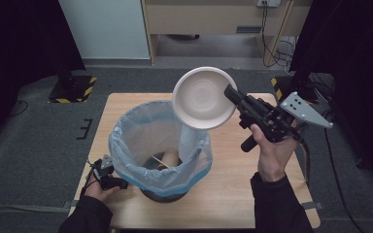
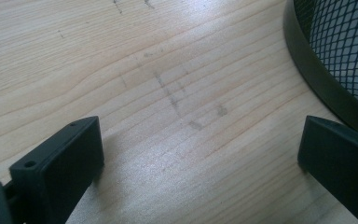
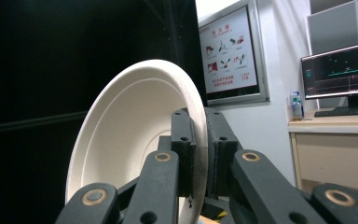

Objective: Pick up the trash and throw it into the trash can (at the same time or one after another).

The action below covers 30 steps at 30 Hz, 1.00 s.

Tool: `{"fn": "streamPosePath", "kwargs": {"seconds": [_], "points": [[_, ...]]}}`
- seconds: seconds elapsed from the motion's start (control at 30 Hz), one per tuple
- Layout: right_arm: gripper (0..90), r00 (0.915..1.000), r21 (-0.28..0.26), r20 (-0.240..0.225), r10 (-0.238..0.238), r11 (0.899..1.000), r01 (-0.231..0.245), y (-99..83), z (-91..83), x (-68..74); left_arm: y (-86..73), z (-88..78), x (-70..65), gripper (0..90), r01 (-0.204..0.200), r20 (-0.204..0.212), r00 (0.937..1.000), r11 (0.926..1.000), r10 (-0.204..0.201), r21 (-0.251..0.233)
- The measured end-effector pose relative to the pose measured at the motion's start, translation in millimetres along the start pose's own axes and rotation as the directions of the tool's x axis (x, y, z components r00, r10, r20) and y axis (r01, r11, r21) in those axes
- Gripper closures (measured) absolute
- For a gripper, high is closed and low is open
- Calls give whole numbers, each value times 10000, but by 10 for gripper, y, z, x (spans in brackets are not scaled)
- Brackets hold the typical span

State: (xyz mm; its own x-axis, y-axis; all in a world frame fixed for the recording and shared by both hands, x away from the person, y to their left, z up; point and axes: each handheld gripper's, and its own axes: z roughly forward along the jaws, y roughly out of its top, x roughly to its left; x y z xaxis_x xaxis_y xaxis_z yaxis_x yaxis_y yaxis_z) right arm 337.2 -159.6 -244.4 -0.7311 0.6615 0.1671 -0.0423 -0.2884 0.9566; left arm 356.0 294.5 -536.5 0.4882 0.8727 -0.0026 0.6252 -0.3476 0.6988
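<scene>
The right gripper is clamped on the rim of a round, cream-white paper plate, smooth with faint rings, held tilted above a black wire-mesh bin lined with a thin, crinkled, pale blue plastic bag. The bin stands on a light wooden table with visible grain. The left gripper rests beside the bin's base, its jaws wide apart with nothing between. The wall poster has writing too small to read.

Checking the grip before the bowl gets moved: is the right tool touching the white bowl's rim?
Touching. The right gripper view shows the right tool with both jaws pressed on the white bowl's rim.
</scene>
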Motion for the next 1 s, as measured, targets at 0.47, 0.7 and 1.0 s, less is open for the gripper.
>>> {"fn": "streamPosePath", "kwargs": {"seconds": [0.47,0.7,1.0], "points": [[840,9991,839,-426,-14,9965,49,-222,358,189,0,0,0,0,2,2,10000,10000,-2,0],[827,9970,1851,-775,-66,9825,209,-404,504,260,0,0,0,0,-1,2,10000,10000,1,2],[738,9994,1760,-339,-80,9843,138,-332,389,82,0,0,0,0,-1,4,10000,10000,1,3]]}}
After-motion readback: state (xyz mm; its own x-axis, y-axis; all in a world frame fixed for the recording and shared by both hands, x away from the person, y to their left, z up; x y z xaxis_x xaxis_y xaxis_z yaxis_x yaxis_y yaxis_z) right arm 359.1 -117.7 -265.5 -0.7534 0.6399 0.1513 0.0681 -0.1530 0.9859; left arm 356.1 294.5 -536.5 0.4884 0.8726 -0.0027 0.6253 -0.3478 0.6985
